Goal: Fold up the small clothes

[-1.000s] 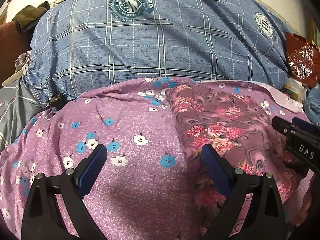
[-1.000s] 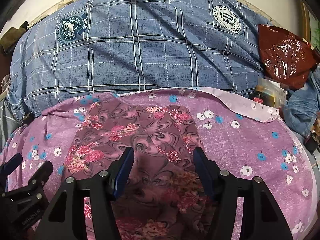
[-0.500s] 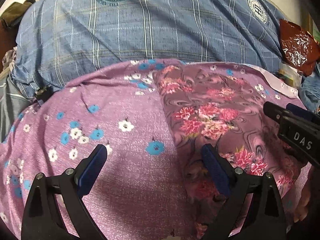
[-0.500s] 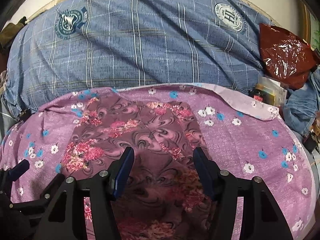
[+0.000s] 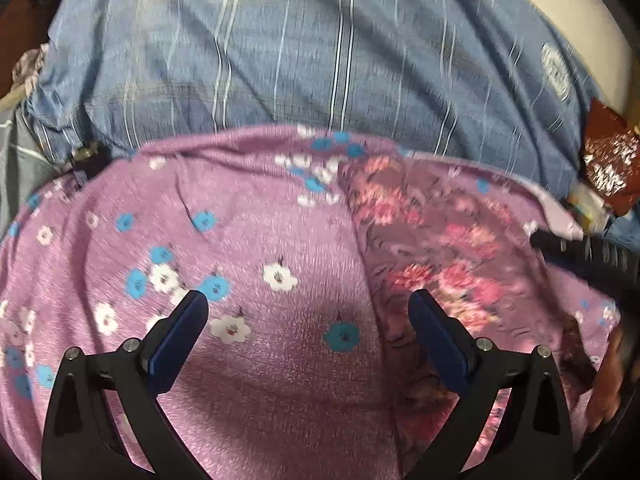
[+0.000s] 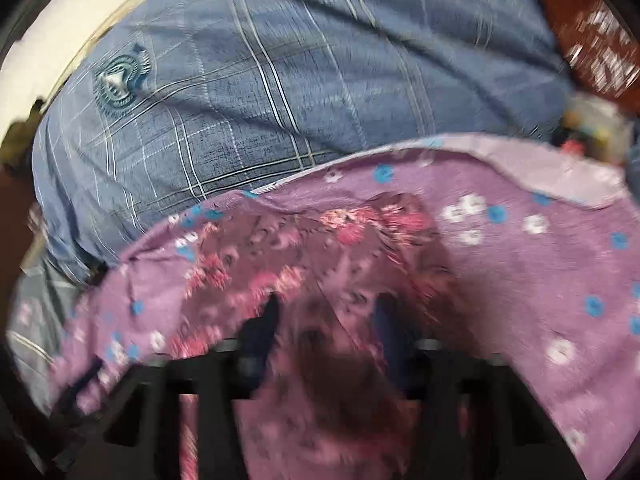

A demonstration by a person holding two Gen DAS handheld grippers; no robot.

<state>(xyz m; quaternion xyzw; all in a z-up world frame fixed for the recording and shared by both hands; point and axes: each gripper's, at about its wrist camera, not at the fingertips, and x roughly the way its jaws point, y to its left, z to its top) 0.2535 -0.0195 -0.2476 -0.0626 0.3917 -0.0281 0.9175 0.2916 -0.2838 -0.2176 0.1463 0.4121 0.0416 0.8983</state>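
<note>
A small mauve garment (image 5: 440,248) with pink flowers lies flat on a purple sheet (image 5: 240,240) printed with blue and white flowers. My left gripper (image 5: 308,320) is open low over the sheet, its right finger at the garment's left edge. In the blurred right wrist view my right gripper (image 6: 328,316) is down on the garment (image 6: 320,248). Its jaws are closing with the cloth bunched between them, and a gap still shows. The black body of the right gripper (image 5: 592,256) reaches in from the right of the left wrist view.
A large blue plaid bedcover (image 5: 320,60) (image 6: 280,100) rises behind the purple sheet (image 6: 540,280). A red-brown plastic bag (image 5: 608,168) (image 6: 592,48) and small clutter lie at the far right. Grey striped cloth (image 5: 16,168) is at the left.
Both grippers have swung and dipped toward the garment, and the views now blur. The right jaws have narrowed around the cloth. The left jaws stay wide.
</note>
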